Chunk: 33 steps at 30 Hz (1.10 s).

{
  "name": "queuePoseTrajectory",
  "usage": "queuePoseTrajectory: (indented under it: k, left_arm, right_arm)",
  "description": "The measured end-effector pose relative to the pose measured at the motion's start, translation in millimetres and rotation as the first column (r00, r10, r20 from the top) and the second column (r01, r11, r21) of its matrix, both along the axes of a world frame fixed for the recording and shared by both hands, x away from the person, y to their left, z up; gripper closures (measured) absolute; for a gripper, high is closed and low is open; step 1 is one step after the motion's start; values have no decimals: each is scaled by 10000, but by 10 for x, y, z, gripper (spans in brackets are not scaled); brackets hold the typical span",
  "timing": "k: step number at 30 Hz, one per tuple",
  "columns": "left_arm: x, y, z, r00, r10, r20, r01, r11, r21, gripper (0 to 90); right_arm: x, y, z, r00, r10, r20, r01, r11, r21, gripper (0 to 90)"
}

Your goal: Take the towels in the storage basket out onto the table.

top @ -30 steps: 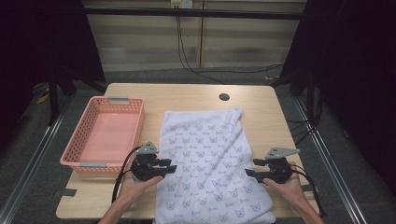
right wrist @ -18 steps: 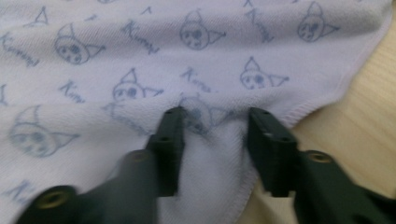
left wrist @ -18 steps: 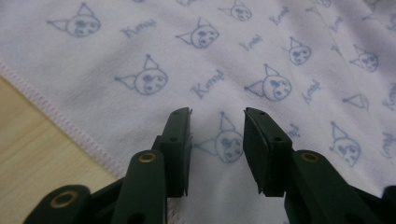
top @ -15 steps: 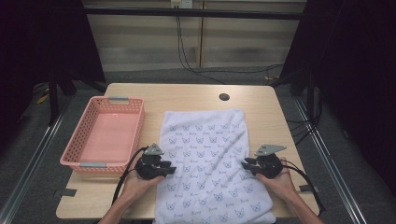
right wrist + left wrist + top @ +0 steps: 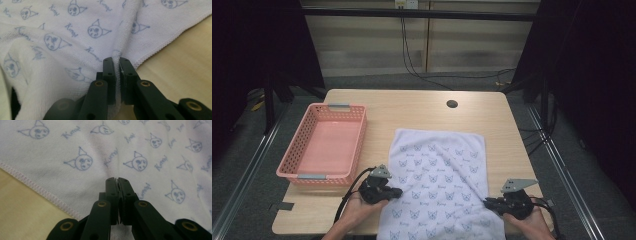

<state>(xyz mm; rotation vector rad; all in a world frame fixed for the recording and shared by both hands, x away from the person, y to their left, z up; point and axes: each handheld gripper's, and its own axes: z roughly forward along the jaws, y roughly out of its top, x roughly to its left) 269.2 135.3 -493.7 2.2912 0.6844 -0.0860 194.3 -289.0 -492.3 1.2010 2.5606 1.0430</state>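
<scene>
A white towel [image 5: 442, 170] printed with blue cat faces lies spread on the wooden table [image 5: 412, 110], its near end hanging over the front edge. My left gripper [image 5: 399, 191] is at the towel's left edge. In the left gripper view its jaws [image 5: 117, 180] have just been closing and now meet on a pinch of towel [image 5: 150, 145]. My right gripper [image 5: 487, 202] is at the towel's right edge. Its jaws [image 5: 116, 60] have just been closing too and are shut on a raised fold of towel [image 5: 75, 30] beside the hem.
An empty pink plastic basket [image 5: 324, 147] stands at the table's left, close to my left gripper. A round cable hole [image 5: 452, 104] sits near the far edge. Bare wood [image 5: 180, 62] lies to the right of the towel. Dark floor and cables surround the table.
Both grippers have moved inward onto the towel's side edges, the right one further. Their jaws have closed on the cloth, and the towel's near part has bunched a little.
</scene>
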Motion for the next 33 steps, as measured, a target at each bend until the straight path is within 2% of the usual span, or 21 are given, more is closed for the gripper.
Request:
queuePoseTrajectory:
  k: [2,3,5,6,7,8,9,10,11,13,15,16,17,19,22,23,28,29,33]
  left_arm:
    - [-92,16,9,9999,-132,-102,133,9999,25,877]
    - [-129,28,7,9993,-295,-240,294,9995,-64,877]
    - [-192,47,19,9985,-377,-389,373,9992,-116,870]
    - [-205,53,18,9986,-301,-443,288,9991,-303,842]
    - [-192,62,25,9988,-190,-455,172,9991,-380,771]
    - [-162,68,38,9994,77,-347,-89,9993,-371,677]
    - [-116,70,52,9994,199,-272,-212,9985,-503,651]
    - [-68,63,71,9996,257,-116,-264,9980,-569,628]
    - [-11,52,88,9989,448,151,-439,9974,-580,628]
    - [118,14,92,9970,712,293,-687,9945,-786,635]
    - [220,-48,86,9903,841,1108,-785,9955,-536,635]
    - [289,-58,73,9911,845,1029,-785,9950,-611,628]
    - [352,-66,50,9905,1058,878,-995,9924,-727,618]
    - [441,-65,2,9871,1285,957,-1240,9909,-518,615]
    - [506,-30,-63,9869,1424,754,-1383,9888,-561,597]
    - [513,-19,-63,9876,1422,663,-1382,9885,-619,594]
    - [460,-64,-52,9844,1412,1046,-1392,9899,-263,531]
    - [446,-78,-44,9840,1414,1086,-1408,9900,-134,538]
    - [410,-127,-36,9896,1135,884,-1127,9935,-133,650]
  right_arm:
    - [-60,19,19,9999,138,-83,-138,9999,-39,838]
    - [-75,30,28,9995,295,-99,-295,9996,-50,795]
    - [-87,52,46,9983,532,249,-532,9986,-15,720]
    - [-77,53,62,9980,450,438,-456,9989,122,673]
    - [-48,42,79,9976,307,627,-331,9988,373,626]
    - [-6,32,99,9963,75,852,-117,9988,482,592]
    - [49,18,114,9946,-127,1030,80,9989,460,587]
    - [195,-15,124,9905,-579,1251,502,9967,638,564]
    - [195,-15,124,9905,-579,1251,502,9967,638,564]
    - [367,-26,105,9855,-869,1458,816,9958,414,554]
    - [533,-19,64,9853,-1019,1369,983,9946,324,553]
    - [610,-7,39,9844,-1011,1438,992,9949,202,550]
    - [676,9,17,9843,-1052,1418,1056,9944,45,549]
    - [793,33,-27,9847,-1121,1337,1138,9935,-55,544]
    - [883,57,-74,9844,-1208,1282,1253,9917,-277,553]
    - [883,64,-91,9832,-1179,1397,1248,9913,-419,576]
    - [779,49,-87,9779,-1395,1560,1494,9874,-532,806]
    - [733,44,-81,9776,-1488,1488,1585,9858,-555,820]
    - [569,-50,-78,9819,-1455,1216,1497,9884,-261,838]
